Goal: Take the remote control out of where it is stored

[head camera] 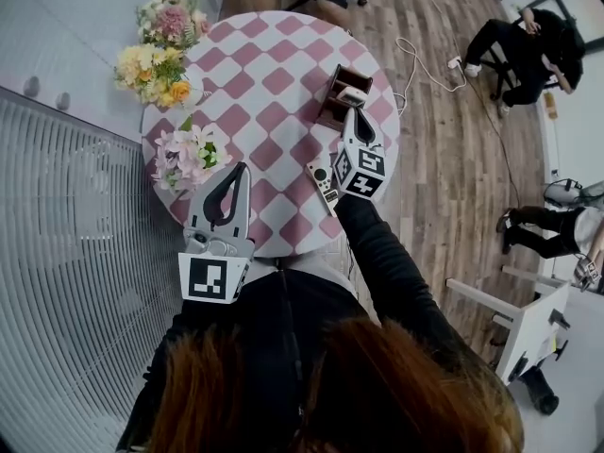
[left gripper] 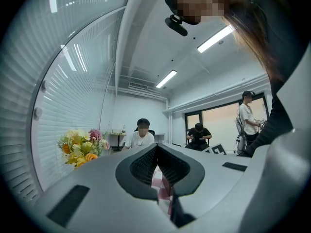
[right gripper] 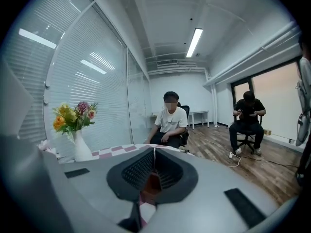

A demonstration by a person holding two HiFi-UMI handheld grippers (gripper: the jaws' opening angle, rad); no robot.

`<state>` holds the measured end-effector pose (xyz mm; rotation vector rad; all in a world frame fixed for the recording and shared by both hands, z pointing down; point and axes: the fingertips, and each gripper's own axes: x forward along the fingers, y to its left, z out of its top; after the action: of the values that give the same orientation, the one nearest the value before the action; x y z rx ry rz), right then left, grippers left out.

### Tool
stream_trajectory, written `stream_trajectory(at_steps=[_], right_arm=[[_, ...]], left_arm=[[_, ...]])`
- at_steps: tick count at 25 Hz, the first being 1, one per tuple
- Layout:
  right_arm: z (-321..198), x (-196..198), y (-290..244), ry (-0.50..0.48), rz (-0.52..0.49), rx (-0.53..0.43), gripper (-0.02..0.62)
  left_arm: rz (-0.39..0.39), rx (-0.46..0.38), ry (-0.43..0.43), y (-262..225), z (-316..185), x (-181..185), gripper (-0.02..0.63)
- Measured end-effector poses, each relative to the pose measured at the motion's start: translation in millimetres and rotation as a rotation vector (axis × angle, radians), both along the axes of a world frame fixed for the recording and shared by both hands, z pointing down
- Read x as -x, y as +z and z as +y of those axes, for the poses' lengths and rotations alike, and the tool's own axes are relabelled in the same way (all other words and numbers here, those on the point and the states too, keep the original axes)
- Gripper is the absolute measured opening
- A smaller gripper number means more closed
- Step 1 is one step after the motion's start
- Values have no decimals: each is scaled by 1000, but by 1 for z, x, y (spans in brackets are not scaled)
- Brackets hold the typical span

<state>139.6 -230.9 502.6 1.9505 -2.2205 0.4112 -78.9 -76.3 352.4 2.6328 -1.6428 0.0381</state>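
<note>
Wood-plank flooring (head camera: pixel 453 149) surrounds a round table under a pink-and-white chequered cloth (head camera: pixel 274 83), which stands against a wall of white slatted blinds (head camera: pixel 75 243). Three flower bunches stand along the table's blind-side edge: a yellow-and-orange one (head camera: pixel 151 72), a pink one (head camera: pixel 172 17) and a pale pink-and-white one (head camera: pixel 189 154). Seated people (head camera: pixel 528 41) are out on the floor, well apart from the table.

A slim white remote control with a dark round button pad (head camera: pixel 324 183) lies flat on the cloth, out of the small brown wooden holder (head camera: pixel 340 97) that stands farther across the table. Something light-coloured (head camera: pixel 352 93) sticks out of that holder; what it is cannot be made out.

The right gripper (head camera: pixel 352 113) reaches over the table just beside the remote, its tips near the holder. Its jaws are clenched together with nothing between them. The left gripper (head camera: pixel 242 170) hangs over the table's near edge, beside the pale flowers. Its jaws are also closed and empty.
</note>
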Motion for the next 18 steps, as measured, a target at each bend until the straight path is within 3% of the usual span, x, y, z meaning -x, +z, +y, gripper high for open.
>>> stream_trajectory(at_steps=[6,13,18], right_arm=[[-18,-6,28,79,-15,54,23],[-36,-8,53,178,-54,127,161],[-45,-12,68,217,-14,185,232]], left_arm=[[-3,10,7,3,1,-2,9],[-13,12,4,6,1,3,9],[-14,17,0,7,1,7,9]])
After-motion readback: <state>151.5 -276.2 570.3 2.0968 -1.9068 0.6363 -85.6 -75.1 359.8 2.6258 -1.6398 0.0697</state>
